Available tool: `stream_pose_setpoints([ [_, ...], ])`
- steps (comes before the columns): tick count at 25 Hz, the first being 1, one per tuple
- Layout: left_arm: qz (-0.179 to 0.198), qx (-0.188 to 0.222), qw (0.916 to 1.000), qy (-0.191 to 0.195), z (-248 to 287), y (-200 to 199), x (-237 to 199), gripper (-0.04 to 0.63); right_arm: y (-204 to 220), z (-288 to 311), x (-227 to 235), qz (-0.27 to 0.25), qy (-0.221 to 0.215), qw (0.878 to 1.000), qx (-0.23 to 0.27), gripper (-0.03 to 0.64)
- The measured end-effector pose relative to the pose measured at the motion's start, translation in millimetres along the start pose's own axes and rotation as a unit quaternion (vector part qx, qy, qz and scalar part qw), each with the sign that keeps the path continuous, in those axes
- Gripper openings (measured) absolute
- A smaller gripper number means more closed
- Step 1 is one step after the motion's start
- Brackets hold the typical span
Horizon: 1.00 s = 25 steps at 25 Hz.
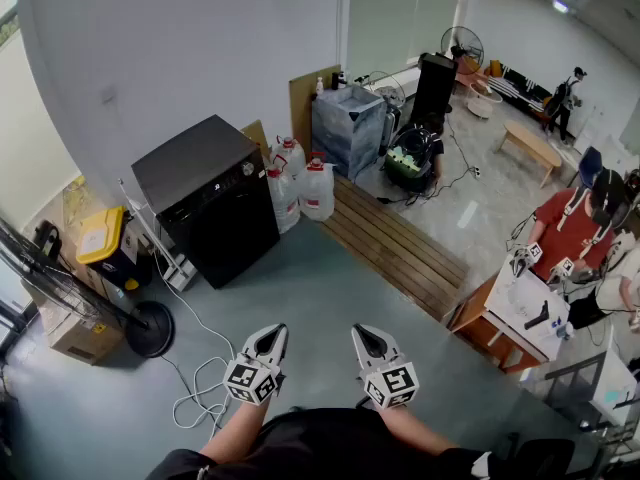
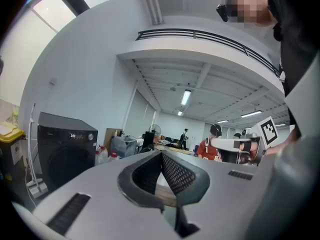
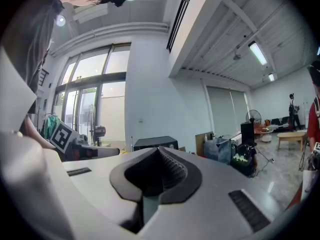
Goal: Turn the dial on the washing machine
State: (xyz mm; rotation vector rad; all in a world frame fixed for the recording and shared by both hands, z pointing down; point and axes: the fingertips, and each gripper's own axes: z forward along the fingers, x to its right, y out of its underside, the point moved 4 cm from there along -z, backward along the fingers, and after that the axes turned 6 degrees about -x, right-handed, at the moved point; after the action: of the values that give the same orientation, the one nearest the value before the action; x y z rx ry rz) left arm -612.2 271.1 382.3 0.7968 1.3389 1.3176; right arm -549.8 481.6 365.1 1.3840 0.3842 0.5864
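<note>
Your left gripper (image 1: 268, 334) and right gripper (image 1: 363, 333) are both pressed together, empty. The washing machine (image 1: 210, 203), with its dial (image 1: 247, 168) at the upper right, stands far left by the wall. A white cable (image 1: 198, 393) loops on the floor between, and water jugs (image 1: 302, 190) stand just right of the machine.

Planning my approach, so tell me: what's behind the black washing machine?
Behind the washing machine stands the white wall; a brown board pokes out at its back corner, beside white jugs. The gap between machine and wall is hidden by its body.
</note>
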Motion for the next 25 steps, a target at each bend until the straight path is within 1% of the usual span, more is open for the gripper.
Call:
stream_pose_setpoints([
  [3, 0.006, 0.009, 0.9999, -0.007, -8, -9, -2, 0.015, -4, -1, -4, -0.004, 0.004, 1.0, 0.0, 0.021],
  [6, 0.002, 0.007, 0.9998, -0.021, -20, -10, -8, 0.015, -8, -2, -8, -0.001, 0.009, 1.0, 0.005, 0.021],
  [13, 0.003, 0.015, 0.9988, -0.046, -41, -15, -10, 0.015, 4, -7, -7, 0.017, 0.026, 0.999, -0.009, 0.021],
  [15, -0.004, 0.015, 0.9989, -0.045, -45, -13, -10, 0.015, 4, -11, -6, 0.027, 0.031, 0.999, 0.002, 0.023],
  [17, -0.01, 0.019, 0.9992, -0.034, -46, -15, -6, 0.015, 1, -15, -5, 0.028, 0.03, 0.999, 0.01, 0.025],
  [20, -0.012, 0.024, 0.9994, -0.023, -46, -19, -1, 0.015, 1, -19, -5, 0.018, 0.025, 1.0, 0.002, 0.025],
  [25, -0.024, 0.032, 0.999, -0.018, -42, -18, 8, 0.015, 7, -35, 3, 0.027, 0.026, 0.999, -0.002, 0.023],
])
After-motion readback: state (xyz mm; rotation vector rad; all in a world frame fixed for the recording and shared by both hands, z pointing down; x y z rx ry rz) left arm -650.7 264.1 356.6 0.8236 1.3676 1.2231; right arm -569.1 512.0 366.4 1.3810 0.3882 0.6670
